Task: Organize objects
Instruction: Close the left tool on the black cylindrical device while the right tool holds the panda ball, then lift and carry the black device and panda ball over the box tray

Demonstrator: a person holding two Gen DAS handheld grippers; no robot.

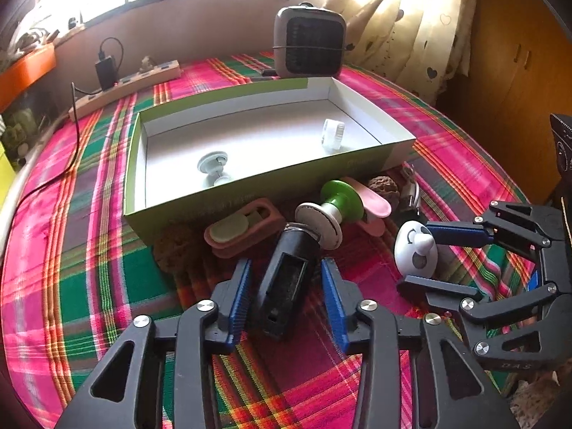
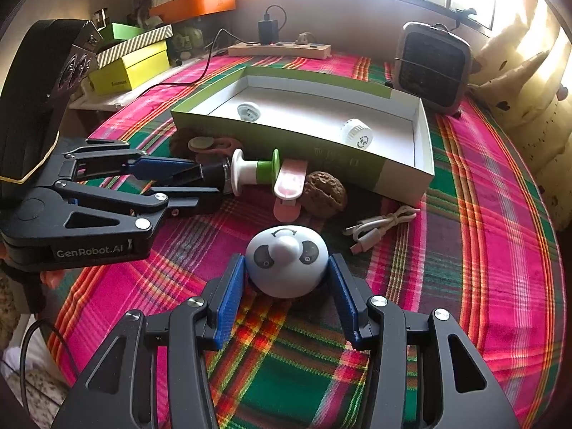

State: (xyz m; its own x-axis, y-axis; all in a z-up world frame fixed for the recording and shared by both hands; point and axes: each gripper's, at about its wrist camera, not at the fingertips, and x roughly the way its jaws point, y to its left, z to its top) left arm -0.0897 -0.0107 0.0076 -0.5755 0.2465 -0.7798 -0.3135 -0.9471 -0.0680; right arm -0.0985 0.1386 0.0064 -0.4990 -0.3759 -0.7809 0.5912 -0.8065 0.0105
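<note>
A shallow green box [image 1: 250, 187] [image 2: 307, 144] with a white inside stands on the plaid cloth and holds two small white round things [image 1: 333, 133] [image 1: 213, 167]. In front of it lie several small items. My left gripper [image 1: 286, 271] [image 2: 209, 182] is open around a black cylindrical object [image 1: 286, 286], its pads on either side of it. My right gripper [image 2: 287, 268] [image 1: 416, 250] is open around a white panda-face dome [image 2: 287, 261] [image 1: 416, 250], its pads close to both sides. A green-and-white suction knob [image 1: 330, 207] [image 2: 255, 171] lies past the black object.
A brown holder with a beige pad [image 1: 243, 230], a pink clip [image 2: 291, 186], a walnut [image 2: 325, 193] and a white cable [image 2: 379, 228] lie near the box front. A small heater [image 1: 309, 46] and a power strip [image 1: 125, 84] stand behind the box. Yellow boxes [image 2: 132, 66] sit far left.
</note>
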